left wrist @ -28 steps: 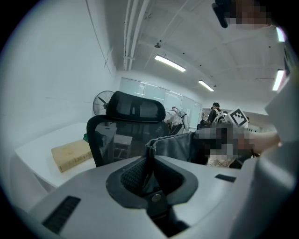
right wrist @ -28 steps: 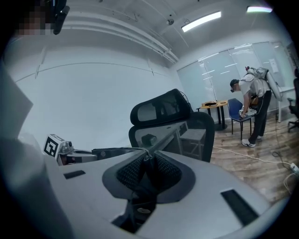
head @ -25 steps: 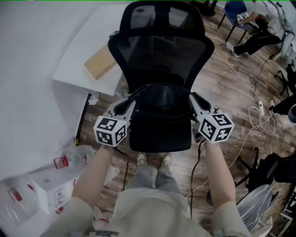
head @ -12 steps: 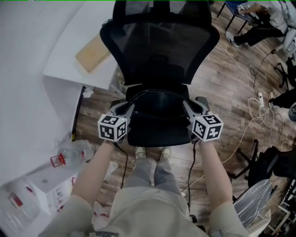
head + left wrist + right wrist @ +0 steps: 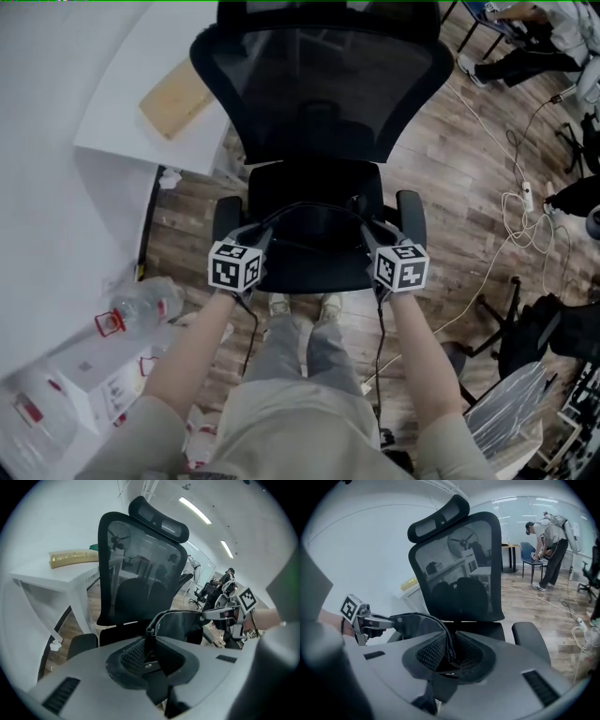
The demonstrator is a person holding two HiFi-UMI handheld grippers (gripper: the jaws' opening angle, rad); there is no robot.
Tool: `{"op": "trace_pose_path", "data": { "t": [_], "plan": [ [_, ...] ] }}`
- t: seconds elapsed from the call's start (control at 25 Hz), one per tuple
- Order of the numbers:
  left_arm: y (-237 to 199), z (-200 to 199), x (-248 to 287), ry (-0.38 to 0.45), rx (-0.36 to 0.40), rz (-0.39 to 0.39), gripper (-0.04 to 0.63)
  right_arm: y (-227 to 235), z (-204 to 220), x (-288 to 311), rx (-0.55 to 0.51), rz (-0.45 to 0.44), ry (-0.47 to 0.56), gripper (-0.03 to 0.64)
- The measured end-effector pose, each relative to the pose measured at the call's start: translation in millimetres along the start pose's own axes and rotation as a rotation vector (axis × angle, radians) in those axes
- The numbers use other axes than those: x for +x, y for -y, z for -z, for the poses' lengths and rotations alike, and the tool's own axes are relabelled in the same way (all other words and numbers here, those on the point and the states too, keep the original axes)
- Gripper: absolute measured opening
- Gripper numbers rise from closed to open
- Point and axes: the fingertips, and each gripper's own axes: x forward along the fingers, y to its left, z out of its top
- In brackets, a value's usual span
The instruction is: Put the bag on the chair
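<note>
Two ends held | left hand-held gripper (image 5: 265, 232) pinching bag (image 5: 315, 234) | right hand-held gripper (image 5: 366, 232) opening, bag between jaws | over chair (image 5: 323, 103)

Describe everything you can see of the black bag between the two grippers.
The bag is black, soft and fabric-like, slumped, with a thin strap arching over its top. It is stretched between the left gripper and the right gripper, over the chair seat. The left fingers pinch one end; the right fingers, now opening, have the other end between them. Whether it touches the seat is unclear.
</note>
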Motion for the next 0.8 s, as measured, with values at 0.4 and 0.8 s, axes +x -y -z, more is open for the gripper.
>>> {"op": "trace_pose_path", "data": {
  "t": [0.4,0.8],
  "plan": [
    [-6,77,21,-0.166,-0.020,-0.023,0.063,1,68,19,0.057,0.006,-0.147,0.086],
    [-9,96,20,-0.241,0.011,-0.015,0.087,-4,79,19,0.089,-0.037,-0.249,0.139]
  ]
}}
